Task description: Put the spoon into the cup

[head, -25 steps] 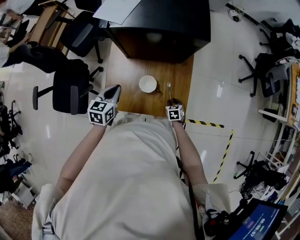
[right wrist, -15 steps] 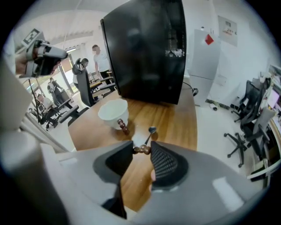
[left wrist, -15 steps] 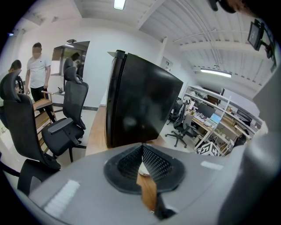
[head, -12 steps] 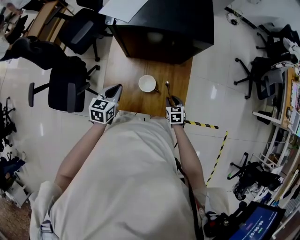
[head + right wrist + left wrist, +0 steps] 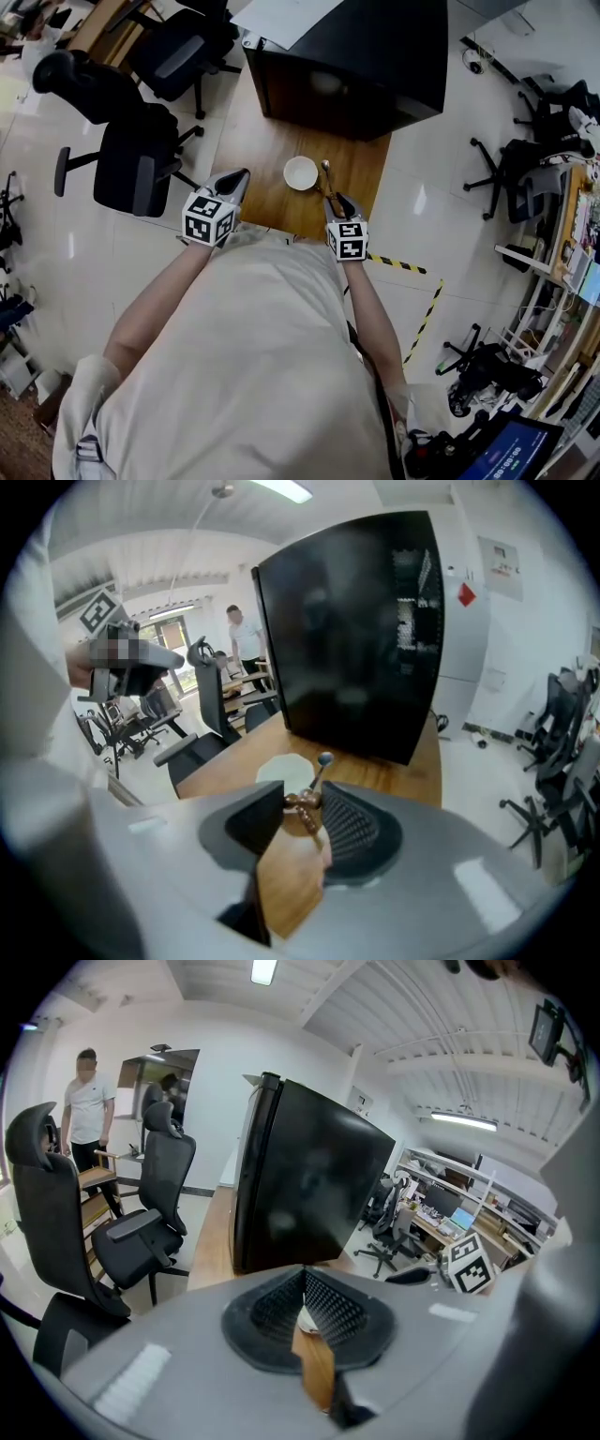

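Bare wood lying left of white cup (image 5: 300, 172); left gripper (image 5: 234, 180) hovering closed, empty, at wooden table (image 5: 267, 141) near-left corner; right gripper (image 5: 336, 199) clamping spoon (image 5: 325, 174), now raised off tabletop, earlier flat.

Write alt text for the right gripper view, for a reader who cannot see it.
The right gripper is closed on the brown handle of a spoon, holding it above a wooden table with its bowl pointing away. A white cup sits on the table just beyond the jaws, left of the spoon, and a large black cabinet stands behind it.
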`<state>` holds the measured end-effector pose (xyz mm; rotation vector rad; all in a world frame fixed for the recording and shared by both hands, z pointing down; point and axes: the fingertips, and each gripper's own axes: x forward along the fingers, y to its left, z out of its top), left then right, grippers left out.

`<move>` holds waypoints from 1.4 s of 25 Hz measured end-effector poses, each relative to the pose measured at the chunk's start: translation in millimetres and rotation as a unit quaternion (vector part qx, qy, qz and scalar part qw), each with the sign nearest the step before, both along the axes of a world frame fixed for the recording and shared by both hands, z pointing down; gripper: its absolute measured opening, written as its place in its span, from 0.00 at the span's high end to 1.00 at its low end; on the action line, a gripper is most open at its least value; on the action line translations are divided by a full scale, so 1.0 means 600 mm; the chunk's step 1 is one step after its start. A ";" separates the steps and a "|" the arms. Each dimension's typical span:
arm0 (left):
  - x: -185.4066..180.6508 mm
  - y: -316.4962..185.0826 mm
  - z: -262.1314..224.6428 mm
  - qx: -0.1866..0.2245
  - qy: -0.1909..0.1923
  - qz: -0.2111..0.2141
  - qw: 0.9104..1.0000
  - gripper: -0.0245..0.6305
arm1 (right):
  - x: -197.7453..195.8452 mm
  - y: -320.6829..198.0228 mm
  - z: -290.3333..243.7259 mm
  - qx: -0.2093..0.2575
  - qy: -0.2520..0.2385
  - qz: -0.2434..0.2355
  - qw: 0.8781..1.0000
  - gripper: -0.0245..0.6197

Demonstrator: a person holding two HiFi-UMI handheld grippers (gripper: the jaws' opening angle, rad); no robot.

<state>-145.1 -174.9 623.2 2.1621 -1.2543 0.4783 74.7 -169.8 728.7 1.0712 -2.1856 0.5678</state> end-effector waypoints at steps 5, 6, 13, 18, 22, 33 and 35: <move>-0.008 0.003 0.002 -0.003 0.008 -0.008 1.000 1.00 | -0.044 -0.002 -0.008 -0.003 -0.012 -0.029 1.000 0.77; -0.009 0.003 0.002 -0.002 0.008 -0.008 1.000 1.00 | -0.051 -0.002 -0.006 -0.007 -0.012 -0.035 0.999 0.77; -0.012 0.007 0.002 0.000 0.009 -0.011 1.000 1.00 | -0.085 0.004 0.018 -0.033 -0.003 -0.077 0.997 0.77; -0.019 0.008 -0.002 0.003 0.011 -0.019 1.000 1.00 | -0.095 0.005 0.036 -0.050 0.005 -0.092 0.994 0.77; -0.017 0.008 -0.003 0.006 0.013 -0.026 1.000 1.00 | -0.092 0.007 0.050 -0.063 0.013 -0.102 0.993 0.77; -0.036 0.009 -0.003 0.010 0.014 -0.042 0.999 1.00 | -0.103 0.011 0.102 -0.096 0.038 -0.128 0.986 0.77; -0.038 0.011 -0.003 0.010 0.013 -0.045 0.999 1.00 | -0.102 0.012 0.111 -0.101 0.043 -0.131 0.985 0.77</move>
